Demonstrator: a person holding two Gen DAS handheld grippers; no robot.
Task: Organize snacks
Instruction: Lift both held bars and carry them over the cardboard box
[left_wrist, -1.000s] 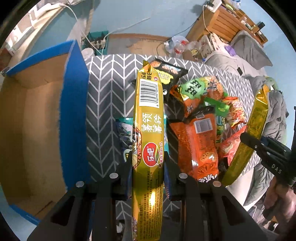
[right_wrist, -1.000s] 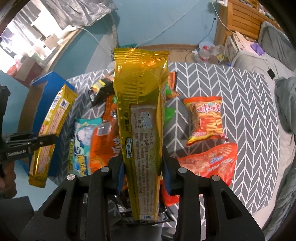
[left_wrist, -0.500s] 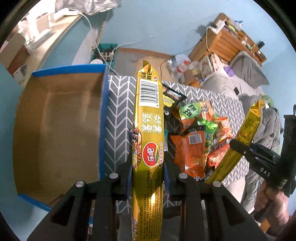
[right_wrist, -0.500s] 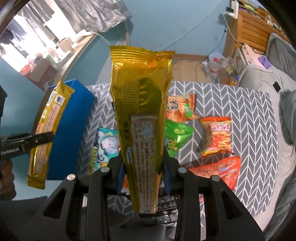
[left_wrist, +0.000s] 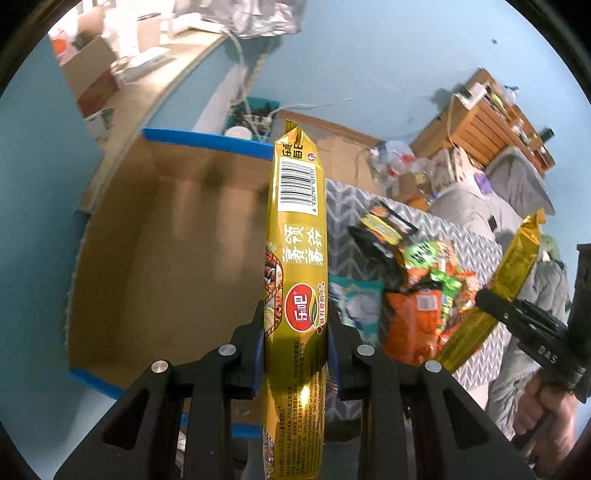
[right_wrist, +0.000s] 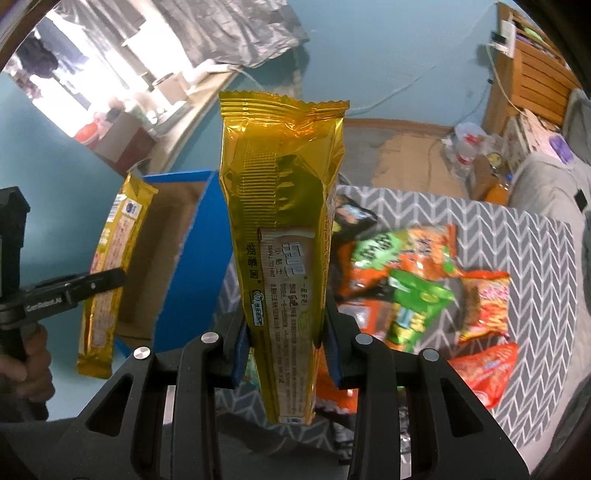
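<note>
Left claw (left_wrist: 295, 332): long gold packet (left_wrist: 297, 258)

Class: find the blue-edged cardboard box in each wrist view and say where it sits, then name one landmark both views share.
Left wrist: the box fills the left half, open side toward the camera, behind the gold pack.
Right wrist: box at left of centre, blue wall facing us.
Shared landmark: the chevron cloth.

Black plastic left tool (left_wrist: 295, 332), blue pads (left_wrist: 257, 360), silver screws; bare-skinned hand (left_wrist: 543, 410).
</note>
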